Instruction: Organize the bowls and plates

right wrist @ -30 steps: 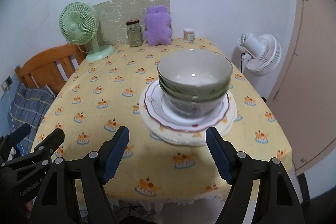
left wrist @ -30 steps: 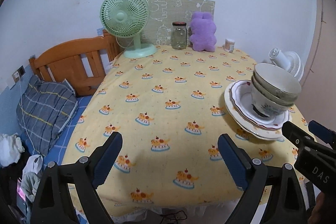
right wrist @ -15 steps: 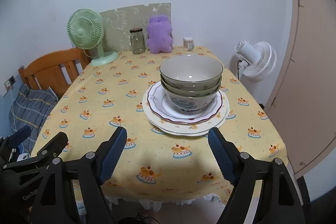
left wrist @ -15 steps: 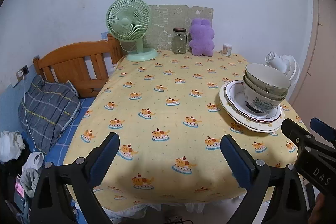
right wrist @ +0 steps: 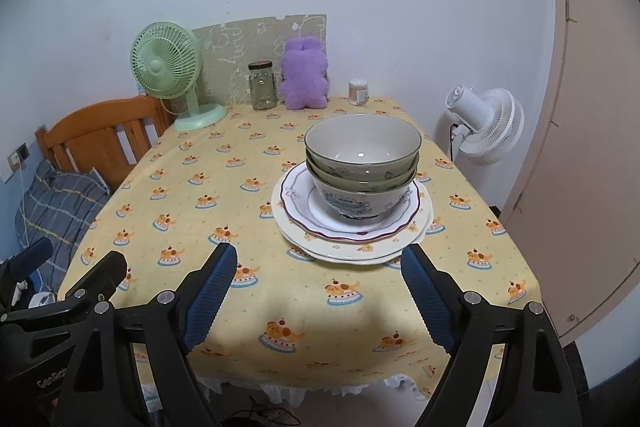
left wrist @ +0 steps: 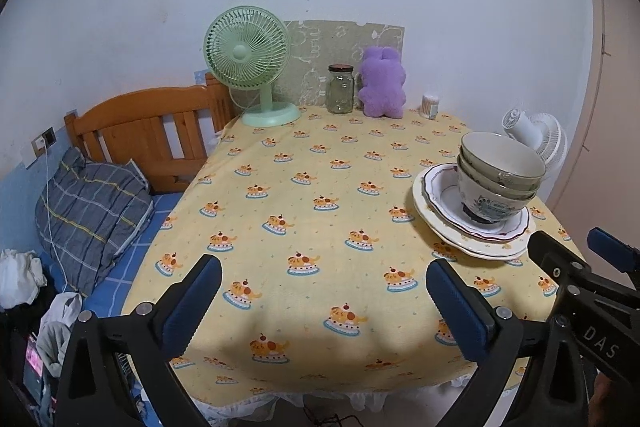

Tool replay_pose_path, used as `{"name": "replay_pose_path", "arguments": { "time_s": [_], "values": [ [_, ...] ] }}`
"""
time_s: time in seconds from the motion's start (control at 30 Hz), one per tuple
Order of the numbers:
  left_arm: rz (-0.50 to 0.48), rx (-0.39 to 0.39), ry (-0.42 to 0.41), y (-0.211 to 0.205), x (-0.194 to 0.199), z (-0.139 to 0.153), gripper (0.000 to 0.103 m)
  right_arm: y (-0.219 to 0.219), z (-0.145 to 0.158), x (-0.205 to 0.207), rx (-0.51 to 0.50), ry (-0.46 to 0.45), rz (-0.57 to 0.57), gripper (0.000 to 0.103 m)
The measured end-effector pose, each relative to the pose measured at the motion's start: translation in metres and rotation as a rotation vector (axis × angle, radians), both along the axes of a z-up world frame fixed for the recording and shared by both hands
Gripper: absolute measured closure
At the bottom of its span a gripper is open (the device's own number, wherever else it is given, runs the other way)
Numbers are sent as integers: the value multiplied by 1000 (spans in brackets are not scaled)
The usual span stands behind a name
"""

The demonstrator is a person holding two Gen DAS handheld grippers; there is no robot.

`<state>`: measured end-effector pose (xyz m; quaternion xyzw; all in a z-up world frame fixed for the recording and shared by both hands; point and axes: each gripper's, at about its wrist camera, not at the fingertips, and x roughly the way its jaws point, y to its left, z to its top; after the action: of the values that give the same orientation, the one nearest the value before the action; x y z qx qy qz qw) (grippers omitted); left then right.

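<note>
Bowls [right wrist: 362, 171] are sitting nested on stacked plates [right wrist: 352, 227]; both grippers, left [left wrist: 322, 301] and right [right wrist: 320, 291], are hanging back, jaws released, empty.

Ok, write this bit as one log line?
left tongs: open | right tongs: open | bowls: stacked on plates | nothing held

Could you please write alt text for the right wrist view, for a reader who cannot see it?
Three nested bowls sit on stacked plates on a yellow tablecloth, straight ahead of the open, empty right claw. A green fan, jar and purple plush line the far edge.
</note>
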<state>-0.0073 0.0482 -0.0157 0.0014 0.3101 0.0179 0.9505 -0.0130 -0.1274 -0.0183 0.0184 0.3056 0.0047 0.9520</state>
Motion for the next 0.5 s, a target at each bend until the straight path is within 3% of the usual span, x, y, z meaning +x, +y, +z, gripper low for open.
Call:
{"name": "replay_pose_path", "arguments": {
  "time_s": [0.5],
  "values": [
    [-4,7,10,-1,3,-1,0,-4,-1,2,-1,5,-11,16]
  ]
}}
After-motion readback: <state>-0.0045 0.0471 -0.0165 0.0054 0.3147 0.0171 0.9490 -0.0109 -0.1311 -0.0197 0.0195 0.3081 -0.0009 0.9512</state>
